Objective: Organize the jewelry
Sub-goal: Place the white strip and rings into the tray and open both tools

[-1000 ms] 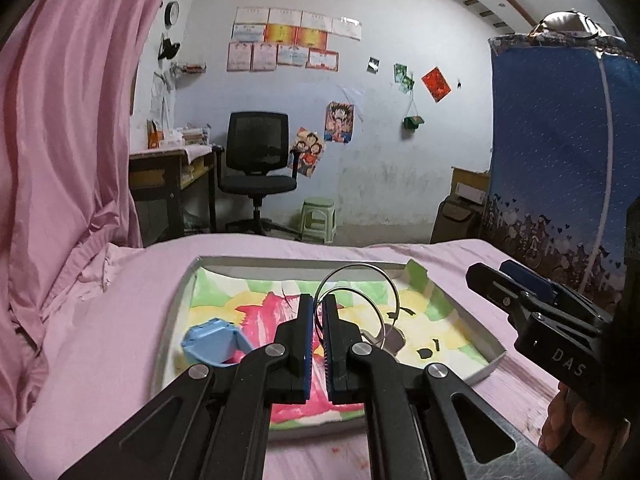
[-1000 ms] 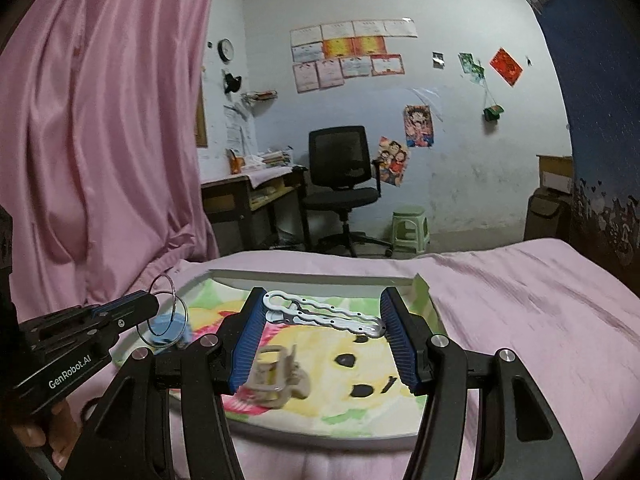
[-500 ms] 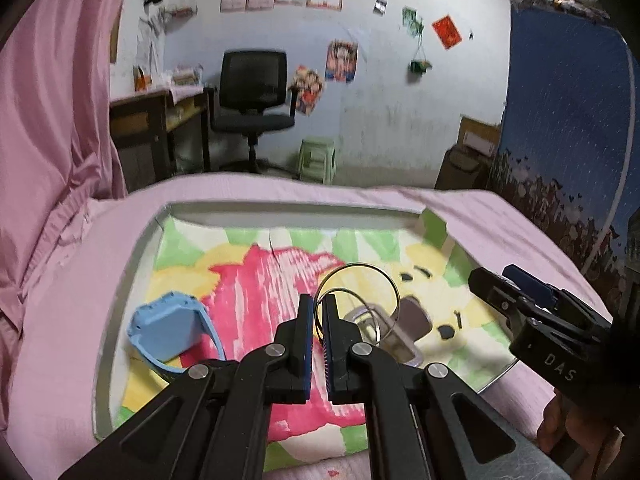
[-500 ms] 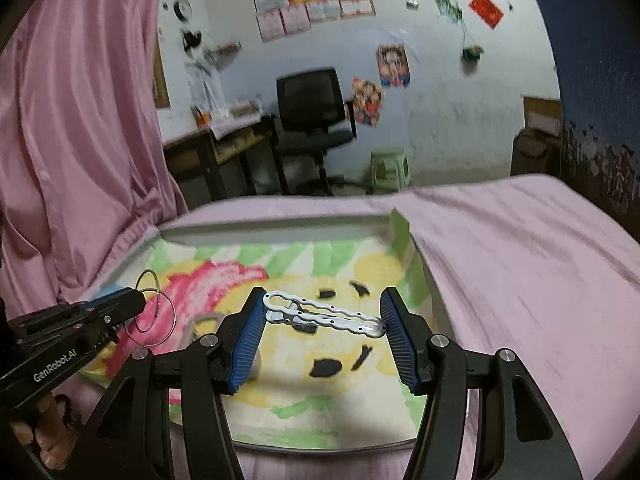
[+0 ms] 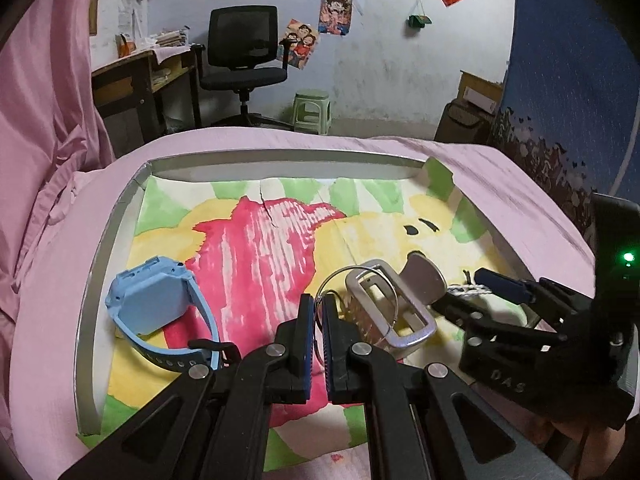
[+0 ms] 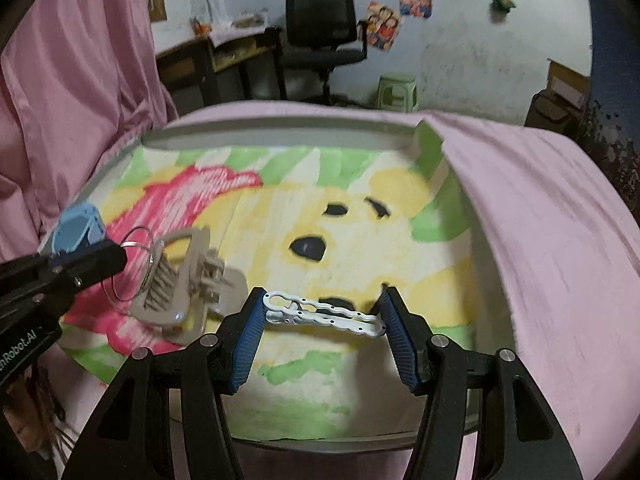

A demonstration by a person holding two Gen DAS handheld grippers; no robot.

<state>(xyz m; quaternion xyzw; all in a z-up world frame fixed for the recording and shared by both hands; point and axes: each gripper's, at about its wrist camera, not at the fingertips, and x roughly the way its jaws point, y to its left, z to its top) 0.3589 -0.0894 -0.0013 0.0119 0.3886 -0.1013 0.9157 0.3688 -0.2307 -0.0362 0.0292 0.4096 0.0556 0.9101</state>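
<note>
Left claw (image 5: 318, 326) lower over tray (image 5: 120, 216) (rings (image 5: 356, 304) still pinched), nearer hair clip (image 5: 390, 306)

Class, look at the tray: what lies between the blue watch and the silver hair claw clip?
In the left wrist view, the left gripper, shut on thin wire rings, sits between the blue watch and claw clip, over the tray.

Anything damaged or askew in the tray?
Yes: the painted paper liner has a tear running down from its far edge, and its far right corner is folded up against the tray wall instead of lying flat.
</note>
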